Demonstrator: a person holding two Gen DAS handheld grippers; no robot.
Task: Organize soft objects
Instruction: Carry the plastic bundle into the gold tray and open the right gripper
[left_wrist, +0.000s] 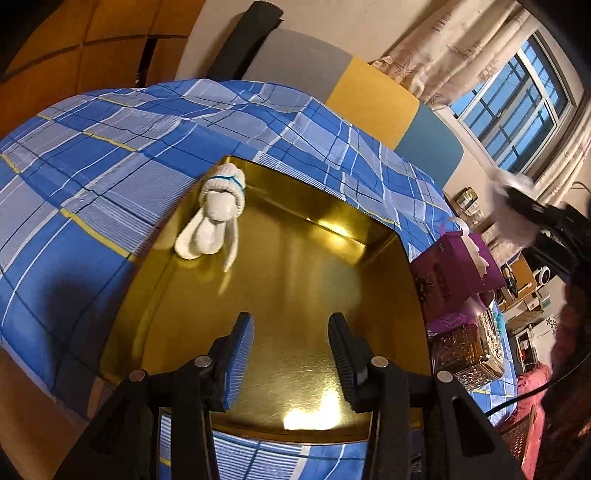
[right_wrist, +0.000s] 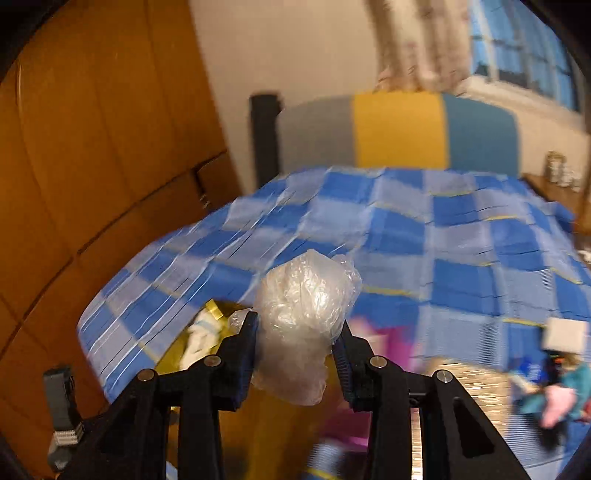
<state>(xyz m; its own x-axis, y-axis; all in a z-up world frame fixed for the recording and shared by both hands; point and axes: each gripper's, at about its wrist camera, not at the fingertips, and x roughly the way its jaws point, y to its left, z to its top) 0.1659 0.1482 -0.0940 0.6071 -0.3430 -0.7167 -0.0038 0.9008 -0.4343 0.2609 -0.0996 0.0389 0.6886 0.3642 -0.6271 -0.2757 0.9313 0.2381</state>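
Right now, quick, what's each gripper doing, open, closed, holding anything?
Left gripper: open, nothing between its fingers, over the gold tray.
Right gripper: shut on a crumpled clear plastic bag.

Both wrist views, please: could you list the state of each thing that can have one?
left gripper: open, nothing between its fingers, above the tray.
right gripper: shut on the plastic bag.
plastic bag: crumpled into a wad, held off the bed.
rolled sock: bundled, lying in the tray's far left corner.
gold tray: on the bed, holding only the sock.
tissue box: open, a tissue sticking out.
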